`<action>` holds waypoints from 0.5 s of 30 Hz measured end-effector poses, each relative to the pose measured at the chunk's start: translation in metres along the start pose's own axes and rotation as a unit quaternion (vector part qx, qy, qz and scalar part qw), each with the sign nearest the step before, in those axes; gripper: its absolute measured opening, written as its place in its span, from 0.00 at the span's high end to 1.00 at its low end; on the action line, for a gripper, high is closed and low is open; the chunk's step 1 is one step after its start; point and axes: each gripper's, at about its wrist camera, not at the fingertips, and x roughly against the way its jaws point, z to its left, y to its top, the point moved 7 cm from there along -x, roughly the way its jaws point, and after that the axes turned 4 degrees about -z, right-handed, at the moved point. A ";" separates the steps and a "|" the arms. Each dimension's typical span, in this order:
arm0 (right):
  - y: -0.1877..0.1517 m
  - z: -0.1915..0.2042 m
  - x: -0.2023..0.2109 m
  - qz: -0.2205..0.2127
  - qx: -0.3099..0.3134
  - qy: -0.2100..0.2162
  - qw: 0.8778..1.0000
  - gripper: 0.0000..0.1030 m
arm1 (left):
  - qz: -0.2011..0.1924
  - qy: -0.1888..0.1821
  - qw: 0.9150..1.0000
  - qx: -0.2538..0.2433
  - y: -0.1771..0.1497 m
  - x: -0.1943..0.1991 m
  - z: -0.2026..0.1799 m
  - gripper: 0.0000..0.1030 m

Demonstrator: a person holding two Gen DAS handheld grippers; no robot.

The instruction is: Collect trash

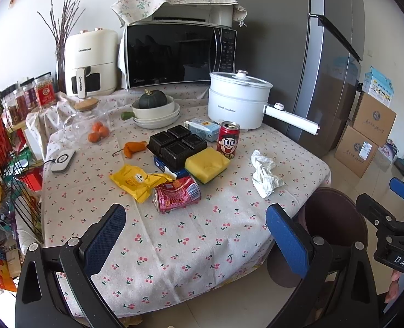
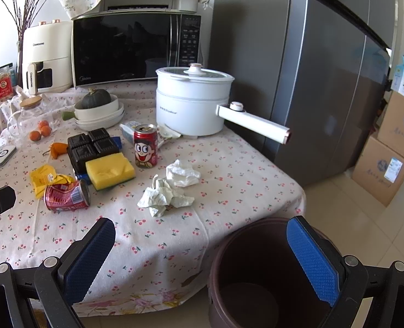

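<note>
Both claws sit nearest, the left gripper [image 1: 196,229] and right gripper [image 2: 202,248] spread wide, holding nothing. Crushed red can [image 1: 177,194] and crumpled tissue [image 2: 165,195] lie on the tablecloth [image 1: 174,246]; brown bin [image 2: 256,287] near right.

- We see the crushed can [image 2: 66,195] lying on its side on the table [image 2: 229,191], just right of the snack wrapper [image 2: 44,179].
- Behind them sits the sponge [image 2: 110,170], with the upright can [image 2: 145,146] to its right.
- Right of the crushed can lie the crumpled tissues [image 2: 166,195].
- The bin [image 2: 256,273] stands on the floor beside the table's near right corner.
</note>
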 end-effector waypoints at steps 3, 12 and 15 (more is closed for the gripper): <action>0.000 -0.001 0.000 0.001 -0.004 0.000 1.000 0.00 | 0.000 0.000 1.000 -0.003 0.000 0.000 -0.001 0.00; 0.001 -0.007 0.000 -0.001 -0.013 -0.002 1.000 0.00 | 0.000 0.001 1.000 -0.002 -0.001 0.000 -0.001 0.00; 0.001 -0.007 0.000 -0.001 -0.014 -0.002 1.000 0.00 | 0.000 0.001 1.000 -0.001 0.000 0.000 0.000 0.00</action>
